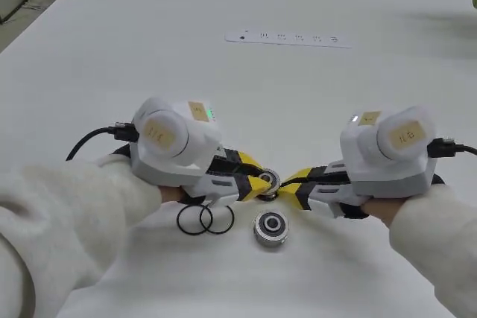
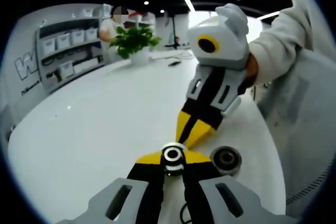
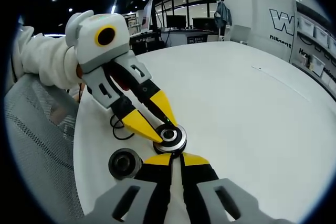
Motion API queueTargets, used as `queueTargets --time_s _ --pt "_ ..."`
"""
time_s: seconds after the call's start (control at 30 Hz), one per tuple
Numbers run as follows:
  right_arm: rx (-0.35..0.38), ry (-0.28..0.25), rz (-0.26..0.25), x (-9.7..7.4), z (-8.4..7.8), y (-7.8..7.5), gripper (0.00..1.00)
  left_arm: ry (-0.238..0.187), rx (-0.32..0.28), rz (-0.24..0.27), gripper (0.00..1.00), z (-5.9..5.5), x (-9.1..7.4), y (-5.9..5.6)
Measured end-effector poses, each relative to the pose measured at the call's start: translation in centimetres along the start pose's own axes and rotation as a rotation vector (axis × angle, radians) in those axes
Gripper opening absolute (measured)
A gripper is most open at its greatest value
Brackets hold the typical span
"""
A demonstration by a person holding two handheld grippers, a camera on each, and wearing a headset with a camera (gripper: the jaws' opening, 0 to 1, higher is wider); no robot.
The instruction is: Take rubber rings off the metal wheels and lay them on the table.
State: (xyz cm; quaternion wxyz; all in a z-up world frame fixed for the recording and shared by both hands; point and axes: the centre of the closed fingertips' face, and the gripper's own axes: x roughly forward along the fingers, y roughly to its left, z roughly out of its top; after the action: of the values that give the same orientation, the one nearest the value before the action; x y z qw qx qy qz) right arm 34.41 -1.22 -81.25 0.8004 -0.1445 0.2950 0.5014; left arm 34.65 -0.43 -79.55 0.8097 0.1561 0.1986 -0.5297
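One metal wheel (image 3: pixel 172 136) held bore-up, left gripper (image 2: pixel 172 159) clenched on it, right gripper (image 3: pixel 174 157) pinched closed at its rim.

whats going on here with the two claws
A person holds a claw in each hand over a white table. The left claw clamps a small metal wheel, and the right claw, closed, has its tips at that wheel's rim. A second wheel and two black rubber rings lie on the table nearby.
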Motion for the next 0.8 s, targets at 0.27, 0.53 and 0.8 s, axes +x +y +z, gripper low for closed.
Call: queueTargets --time_s 0.27,0.53,0.8 --pt "0.161 0.003 -0.020 0.0 -0.3 -0.8 0.00 -0.001 -0.005 0.003 0.14 0.0 0.0 0.0" --pt "0.213 -0.012 -0.031 -0.3 -0.2 -0.6 0.00 0.000 0.005 0.002 0.13 0.0 0.0 -0.1" --pt "0.406 -0.085 0.006 -0.7 0.3 -1.1 0.00 -0.002 0.004 0.002 0.13 0.0 0.0 -0.1"
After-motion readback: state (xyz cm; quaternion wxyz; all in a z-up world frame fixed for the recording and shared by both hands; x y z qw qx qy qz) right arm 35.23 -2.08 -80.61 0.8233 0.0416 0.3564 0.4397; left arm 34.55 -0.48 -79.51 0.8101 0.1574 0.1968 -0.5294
